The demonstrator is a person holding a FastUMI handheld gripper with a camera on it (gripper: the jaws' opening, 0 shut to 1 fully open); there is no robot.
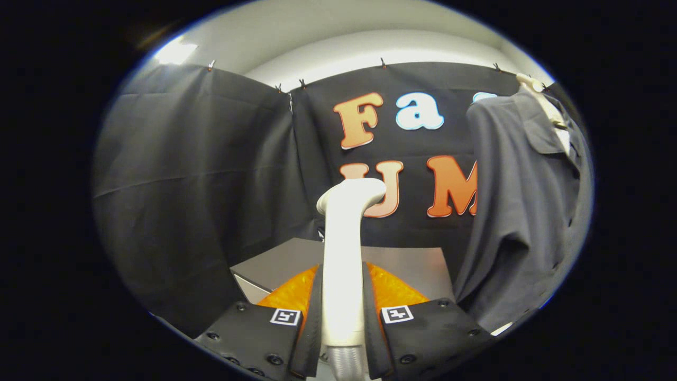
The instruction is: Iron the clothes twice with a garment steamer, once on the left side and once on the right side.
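Clamping is confirmed: the gripper [342, 317] is closed on the steamer [344, 254], both fingers pressed against the sides of its white handle, which stands upright between them. The grip is taken low on the handle, presumably so that the head stays clear above the fingertips for presenting to the fabric. A ribbed hose [346, 365] is seen leaving the handle base between the fingers. The grey shirt [523, 211] is hung on a hanger [545, 103] beyond the fingers and off to their right, well apart from the steamer head, hanging freely so that both sides can be reached. A grey table [412, 267] lies just ahead of the fingers. No contact with the garment is yet made; neither pass is judged started
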